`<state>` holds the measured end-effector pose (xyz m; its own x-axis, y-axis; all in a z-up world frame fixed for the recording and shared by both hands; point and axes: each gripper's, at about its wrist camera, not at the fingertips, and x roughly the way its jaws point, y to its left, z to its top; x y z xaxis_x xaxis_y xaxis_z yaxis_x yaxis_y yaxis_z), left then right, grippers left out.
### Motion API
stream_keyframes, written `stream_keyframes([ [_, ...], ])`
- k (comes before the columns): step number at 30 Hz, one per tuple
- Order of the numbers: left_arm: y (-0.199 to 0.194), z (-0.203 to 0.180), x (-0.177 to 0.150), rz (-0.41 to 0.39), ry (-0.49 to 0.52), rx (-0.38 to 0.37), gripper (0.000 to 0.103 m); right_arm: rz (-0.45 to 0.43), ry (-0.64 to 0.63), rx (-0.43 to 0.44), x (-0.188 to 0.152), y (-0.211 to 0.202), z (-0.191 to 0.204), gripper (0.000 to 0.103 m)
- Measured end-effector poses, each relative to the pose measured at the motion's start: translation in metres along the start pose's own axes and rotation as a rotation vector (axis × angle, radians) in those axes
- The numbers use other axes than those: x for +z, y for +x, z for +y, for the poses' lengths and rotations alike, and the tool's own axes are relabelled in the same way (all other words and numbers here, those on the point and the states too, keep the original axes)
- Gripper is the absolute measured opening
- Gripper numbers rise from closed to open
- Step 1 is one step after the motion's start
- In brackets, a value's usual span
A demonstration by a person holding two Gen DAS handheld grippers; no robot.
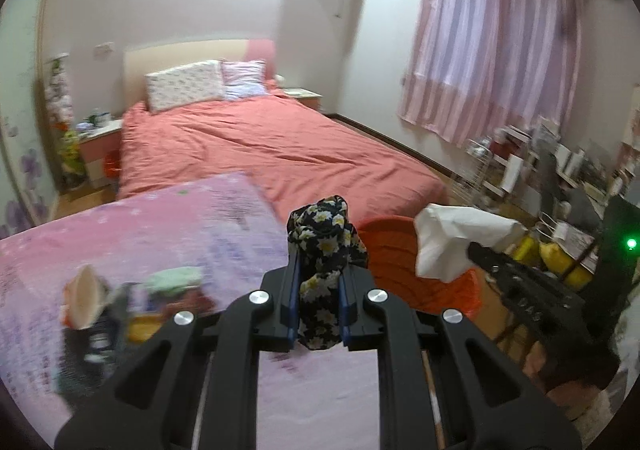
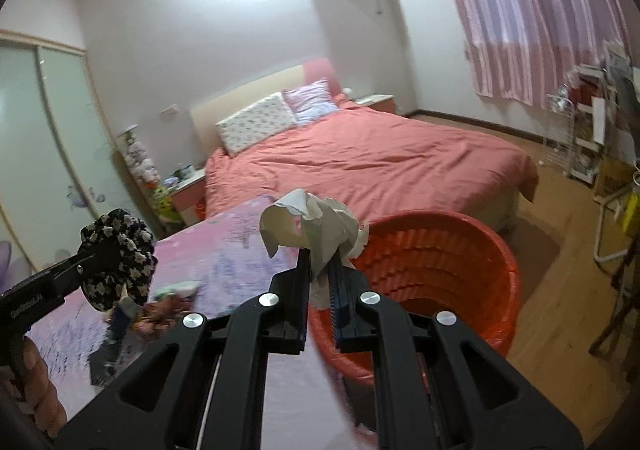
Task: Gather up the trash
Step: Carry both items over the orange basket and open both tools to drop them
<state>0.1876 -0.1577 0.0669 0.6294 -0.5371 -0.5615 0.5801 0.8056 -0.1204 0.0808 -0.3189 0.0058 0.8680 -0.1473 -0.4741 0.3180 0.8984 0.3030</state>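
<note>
Pink bedding (image 1: 140, 226) lies below both claws: the left gripper (image 1: 319, 290) pinches a floral cloth (image 1: 322, 246), the right gripper (image 2: 320, 282) clamps crumpled tissue (image 2: 316, 226) beside an orange bin (image 2: 460, 258).

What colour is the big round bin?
Orange-red bin, clearest in the right wrist view.

The left gripper (image 1: 319, 282) pinches a wad of black cloth with white flowers (image 1: 322, 250), which stands up above its fingertips. To the right, the right gripper (image 1: 478, 250) reaches in, clamped on a crumpled white tissue (image 1: 448, 238) held over an orange basket (image 1: 394, 258). Below lies a pink-covered table (image 1: 160, 226) (its small clutter at the left is blurred). Beyond stands a bed with a salmon cover (image 1: 272, 146).
</note>
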Motion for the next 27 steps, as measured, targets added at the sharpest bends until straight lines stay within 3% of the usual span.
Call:
stream_keyframes([
  [11, 0.090, -0.072, -0.003, 0.065, 0.092, -0.115, 0.018, 0.004, 0.080, -0.053, 0.014, 0.022, -0.047, 0.009],
  [15, 0.118, -0.083, -0.008, 0.090, 0.099, -0.092, 0.037, 0.029, 0.107, -0.053, 0.015, 0.036, -0.057, 0.013],
  [17, 0.130, -0.080, -0.010, 0.111, 0.090, -0.064, 0.043, 0.057, 0.122, -0.061, 0.013, 0.046, -0.062, 0.035],
  [19, 0.136, -0.073, -0.012, 0.130, 0.076, -0.048, 0.046, 0.065, 0.133, -0.066, 0.011, 0.046, -0.064, 0.049],
  [27, 0.120, -0.028, -0.025, 0.135, 0.051, 0.057, 0.057, 0.061, 0.092, -0.078, 0.007, 0.031, -0.049, 0.055],
])
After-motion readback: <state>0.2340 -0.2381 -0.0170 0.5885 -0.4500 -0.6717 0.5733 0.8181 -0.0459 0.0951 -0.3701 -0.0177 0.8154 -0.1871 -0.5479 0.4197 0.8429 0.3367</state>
